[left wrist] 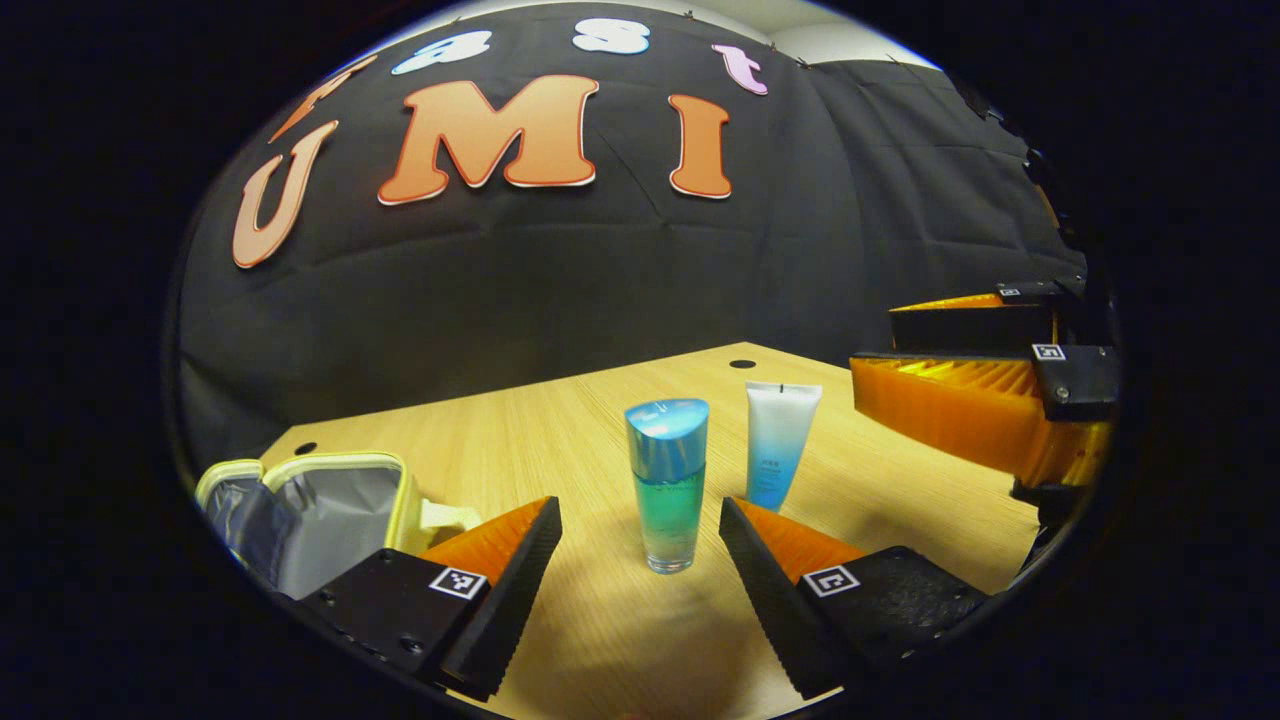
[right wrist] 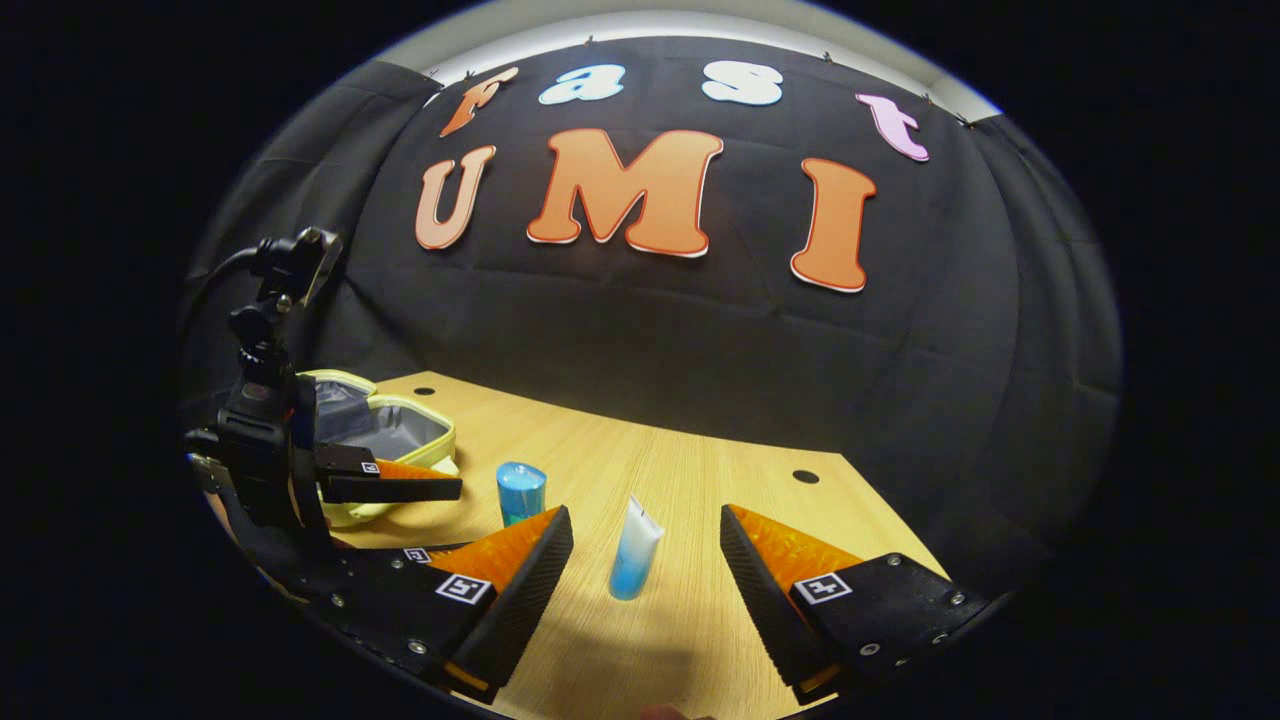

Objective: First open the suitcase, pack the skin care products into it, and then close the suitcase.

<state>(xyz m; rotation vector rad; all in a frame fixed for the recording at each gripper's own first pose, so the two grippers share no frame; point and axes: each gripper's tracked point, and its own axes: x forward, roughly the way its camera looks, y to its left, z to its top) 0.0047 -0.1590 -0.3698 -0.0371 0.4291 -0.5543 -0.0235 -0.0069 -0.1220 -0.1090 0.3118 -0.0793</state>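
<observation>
I am lining my open left tool (left wrist: 640, 530) around the upright, slippery-looking blue-green clear plastic bottle (left wrist: 668, 485) on the wooden bench (left wrist: 900, 500), aiming mid-body, while my right tool (right wrist: 640, 570) is gaping before the soft white-blue tube (right wrist: 634, 550).

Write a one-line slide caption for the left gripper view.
Open left tongs frame an upright blue-capped bottle on the wooden table; a white-blue tube stands behind, the unzipped case lies left.

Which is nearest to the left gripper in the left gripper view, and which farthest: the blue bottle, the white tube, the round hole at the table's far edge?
From the left gripper:
1. Blue bottle, standing between the fingers, just ahead.
2. White tube, behind it, slightly right.
3. Round hole, at the table's far edge.
</observation>
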